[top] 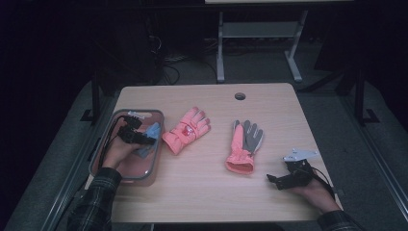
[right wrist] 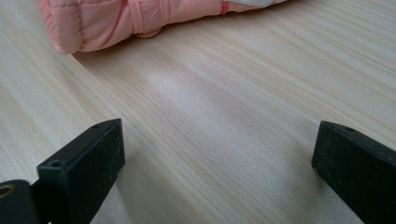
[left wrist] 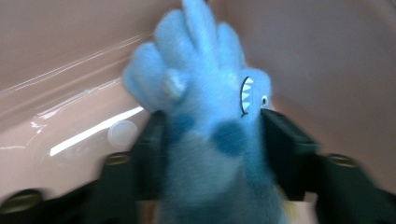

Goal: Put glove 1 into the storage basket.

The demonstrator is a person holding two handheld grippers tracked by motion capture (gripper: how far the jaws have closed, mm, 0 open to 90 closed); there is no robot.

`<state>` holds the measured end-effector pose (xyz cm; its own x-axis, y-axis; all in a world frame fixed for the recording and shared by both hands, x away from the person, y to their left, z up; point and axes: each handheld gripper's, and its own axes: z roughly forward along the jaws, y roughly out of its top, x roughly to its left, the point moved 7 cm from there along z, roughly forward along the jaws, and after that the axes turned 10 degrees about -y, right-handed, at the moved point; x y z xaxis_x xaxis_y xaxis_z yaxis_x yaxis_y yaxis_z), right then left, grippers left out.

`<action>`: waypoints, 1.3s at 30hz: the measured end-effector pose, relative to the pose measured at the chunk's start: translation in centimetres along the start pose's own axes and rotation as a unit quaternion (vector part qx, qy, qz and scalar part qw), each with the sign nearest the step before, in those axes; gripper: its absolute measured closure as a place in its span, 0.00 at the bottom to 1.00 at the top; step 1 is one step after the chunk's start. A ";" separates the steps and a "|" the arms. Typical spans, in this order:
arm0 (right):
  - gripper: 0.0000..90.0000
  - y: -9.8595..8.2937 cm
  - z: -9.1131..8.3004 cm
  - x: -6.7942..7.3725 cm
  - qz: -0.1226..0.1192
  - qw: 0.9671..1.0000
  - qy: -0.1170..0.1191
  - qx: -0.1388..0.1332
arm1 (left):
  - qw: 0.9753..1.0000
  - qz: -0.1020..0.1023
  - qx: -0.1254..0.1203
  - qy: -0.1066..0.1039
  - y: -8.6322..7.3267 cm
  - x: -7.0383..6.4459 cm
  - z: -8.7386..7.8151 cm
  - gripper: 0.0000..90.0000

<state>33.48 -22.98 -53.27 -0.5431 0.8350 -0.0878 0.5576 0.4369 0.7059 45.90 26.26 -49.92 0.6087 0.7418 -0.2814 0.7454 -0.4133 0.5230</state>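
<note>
My left tool (top: 137, 136) reaches into the grey bin (top: 156, 159) at the bench's left edge, its jaws clamped on a fuzzy blue shark glove (left wrist: 205, 140) over the bin's floor. My right hand (top: 315, 192) rests near the bench's front right corner, its tool (top: 274, 179) pointing left, jaws spread wide and empty over bare wood, near the pink glove (right wrist: 135, 18).
</note>
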 end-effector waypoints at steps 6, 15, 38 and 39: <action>0.02 0.0 0.0 0.0 0.000 1.000 0.000 0.000 | 1.000 0.003 -0.021 0.019 0.4 0.1 -1.9 0.19; 0.02 0.0 0.0 0.0 0.000 1.000 0.000 0.000 | 0.998 0.022 -0.048 0.022 1.4 -1.6 -5.2 0.16; 0.02 0.0 0.0 0.0 0.000 1.000 0.000 0.000 | 0.991 0.098 -0.078 -0.035 3.8 -11.9 -6.0 0.16; 0.02 0.0 0.0 0.0 0.000 1.000 0.000 0.000 | 0.991 0.100 -0.078 -0.039 3.8 -12.4 -5.8 0.16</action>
<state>33.48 -22.98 -53.27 -0.5433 0.8349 -0.0878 0.5573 0.4370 0.7060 39.60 18.58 -39.81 0.7644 0.6068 -0.2178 0.5601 -0.4578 0.6904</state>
